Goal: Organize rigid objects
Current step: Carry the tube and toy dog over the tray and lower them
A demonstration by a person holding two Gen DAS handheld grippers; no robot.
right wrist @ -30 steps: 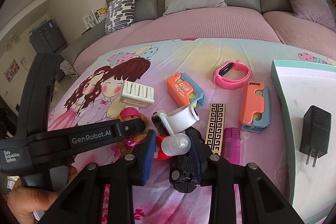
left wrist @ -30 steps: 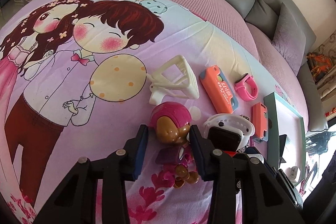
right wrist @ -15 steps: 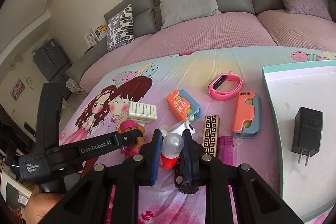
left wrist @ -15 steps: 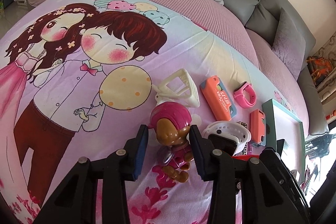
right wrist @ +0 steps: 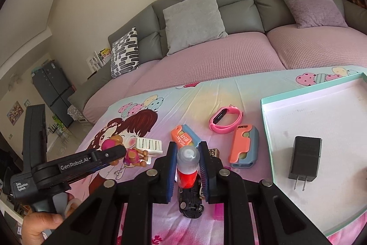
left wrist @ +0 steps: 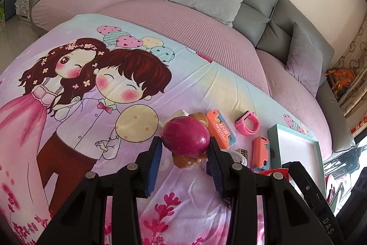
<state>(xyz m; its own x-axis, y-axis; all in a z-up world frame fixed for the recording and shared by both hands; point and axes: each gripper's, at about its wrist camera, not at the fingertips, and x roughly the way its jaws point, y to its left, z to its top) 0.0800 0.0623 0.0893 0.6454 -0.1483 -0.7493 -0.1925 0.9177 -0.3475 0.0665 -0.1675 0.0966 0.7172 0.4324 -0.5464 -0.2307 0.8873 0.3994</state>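
My left gripper (left wrist: 184,146) is shut on a toy dog figure with a pink helmet (left wrist: 185,138) and holds it lifted above the cartoon bedsheet; the figure also shows in the right wrist view (right wrist: 128,153). My right gripper (right wrist: 188,159) is shut on a small red bottle with a clear cap (right wrist: 187,167), raised over a black toy car (right wrist: 191,199). A white tray with a teal rim (right wrist: 266,116) lies to the right and holds a black charger (right wrist: 305,159).
On the sheet lie a pink wristband (right wrist: 226,119), two orange-and-blue cases (right wrist: 243,146) (right wrist: 184,138), a white ribbed piece (right wrist: 149,145) and a patterned black-gold box (right wrist: 213,152). A grey sofa with cushions (right wrist: 192,20) runs behind.
Both grippers have lifted: the left raised the toy dog off the sheet, the right closed on the red bottle and raised it. Both views tilted up toward the sofa.
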